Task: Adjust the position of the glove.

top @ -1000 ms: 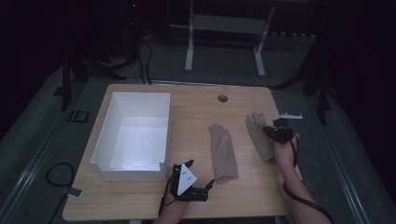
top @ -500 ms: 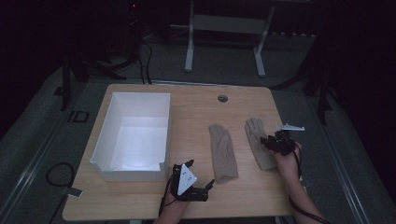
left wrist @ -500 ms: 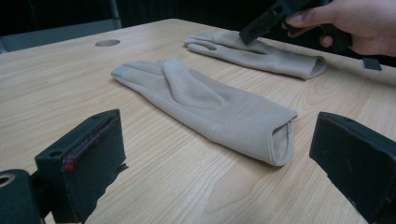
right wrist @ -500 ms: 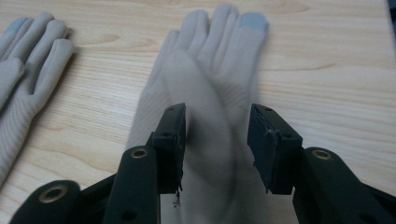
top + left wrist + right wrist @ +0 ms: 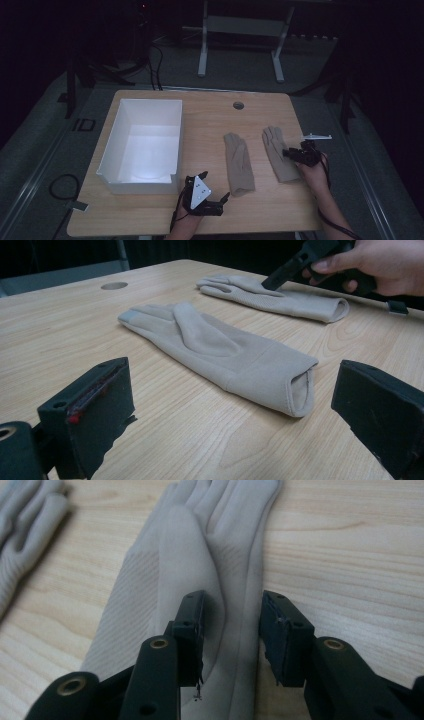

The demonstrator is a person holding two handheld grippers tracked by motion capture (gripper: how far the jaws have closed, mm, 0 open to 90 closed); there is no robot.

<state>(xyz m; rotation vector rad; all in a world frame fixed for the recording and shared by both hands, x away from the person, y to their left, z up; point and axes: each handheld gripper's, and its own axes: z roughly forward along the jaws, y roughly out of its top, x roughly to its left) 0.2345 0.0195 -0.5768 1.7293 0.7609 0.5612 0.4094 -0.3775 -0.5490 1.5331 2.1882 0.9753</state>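
Two beige gloves lie flat on the wooden table (image 5: pixel 200 125), fingers pointing away. My right gripper (image 5: pixel 287 152) is down on the right glove (image 5: pixel 278 165). In the right gripper view its jaws (image 5: pixel 232 605) straddle a fold along that glove's (image 5: pixel 175 545) edge; they have just been closing, with a gap still showing at the pads. My left gripper (image 5: pixel 224 202) rests near the front edge, open wide (image 5: pixel 232 425), pointing at the cuff of the left glove (image 5: pixel 215 345), which lies just ahead and untouched. The other hand and its gripper (image 5: pixel 272 282) show beyond it, on the far glove (image 5: pixel 295 300).
A white open bin (image 5: pixel 142 145) stands on the left half of the table. A round cable hole (image 5: pixel 238 105) is near the far edge. A desk frame (image 5: pixel 240 25) stands on the floor beyond the table.
My right gripper has come toward the near edge and down along the right glove, from its fingers to its palm, and its jaws have opened from shut. The left gripper has stayed put.
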